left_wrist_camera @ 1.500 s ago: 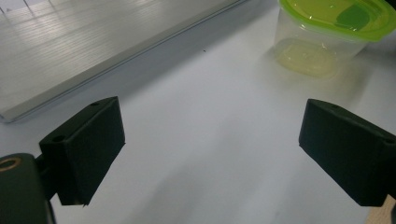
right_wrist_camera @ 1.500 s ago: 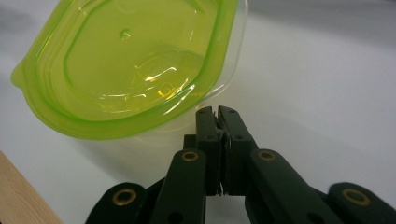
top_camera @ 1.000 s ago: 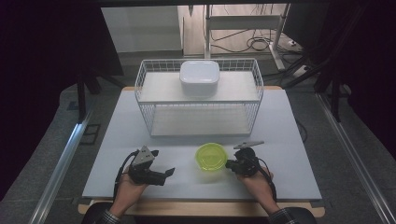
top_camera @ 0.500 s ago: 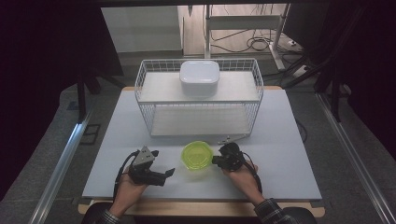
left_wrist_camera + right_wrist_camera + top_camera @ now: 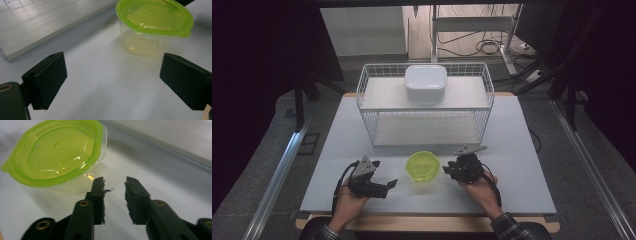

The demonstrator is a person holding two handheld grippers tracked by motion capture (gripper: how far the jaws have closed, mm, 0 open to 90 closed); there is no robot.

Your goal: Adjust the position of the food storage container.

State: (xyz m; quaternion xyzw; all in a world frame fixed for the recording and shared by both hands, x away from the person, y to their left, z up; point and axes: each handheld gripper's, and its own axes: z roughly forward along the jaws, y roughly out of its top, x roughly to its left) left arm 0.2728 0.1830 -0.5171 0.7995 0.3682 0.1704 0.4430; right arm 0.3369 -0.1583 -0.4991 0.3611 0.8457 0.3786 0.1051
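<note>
Bare table (image 5: 522,165) lies open around the lidded container (image 5: 422,166); behind it the wire rack (image 5: 426,107) blocks the way, with both grippers flanking

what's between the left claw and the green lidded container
Nothing: bare white table lies between the open left claw and the green lidded container, as the left gripper view shows.

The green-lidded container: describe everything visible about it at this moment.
The container is a small clear plastic tub, rounded, with a translucent lime-green lid pressed on and a little pull tab at the rim. It looks empty. It stands upright on the white table, in front of the wire rack, between the two grippers. Nothing grips it: the right gripper sits close beside it, jaws apart.
</note>
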